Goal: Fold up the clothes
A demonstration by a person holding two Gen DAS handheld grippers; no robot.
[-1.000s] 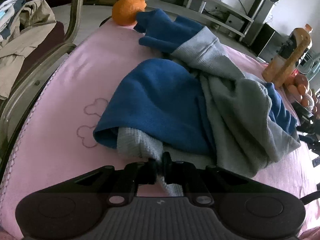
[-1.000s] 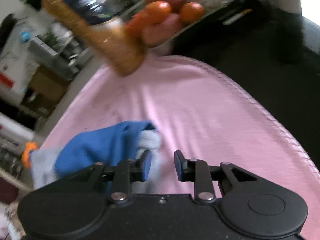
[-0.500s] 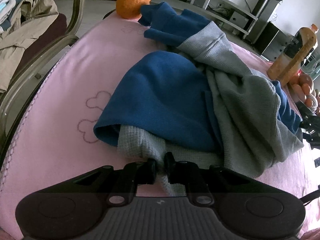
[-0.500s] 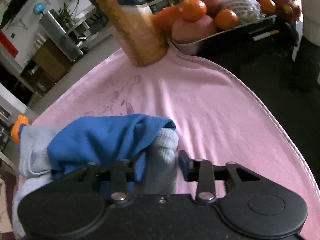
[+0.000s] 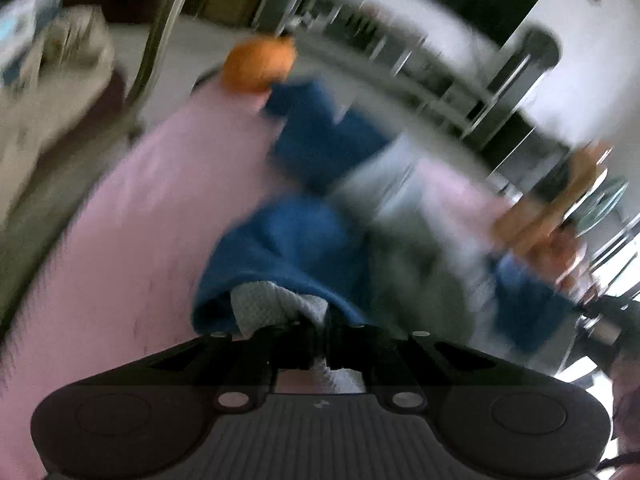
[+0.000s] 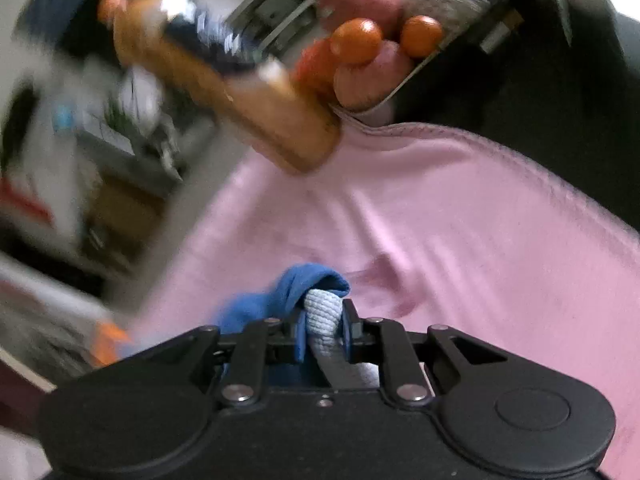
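A blue and grey garment (image 5: 304, 240) lies crumpled on the pink cloth (image 5: 132, 216) over the table. The left wrist view is blurred by motion. My left gripper (image 5: 324, 332) is shut on the garment's grey ribbed hem (image 5: 272, 304). My right gripper (image 6: 322, 330) is shut on another grey ribbed part (image 6: 322, 312) of the garment, with blue fabric (image 6: 288, 292) bunched beside it, above the pink cloth (image 6: 460, 232).
An orange fruit (image 5: 258, 66) sits at the table's far end. An orange drink bottle (image 6: 224, 88) and a tray of fruit (image 6: 372, 48) stand close ahead of the right gripper. A chair frame (image 5: 160, 40) with clothes stands left.
The right gripper has closed on the grey ribbed fabric and lifted it. Both views now blur with motion; the left gripper still holds the hem and the garment is pulled up.
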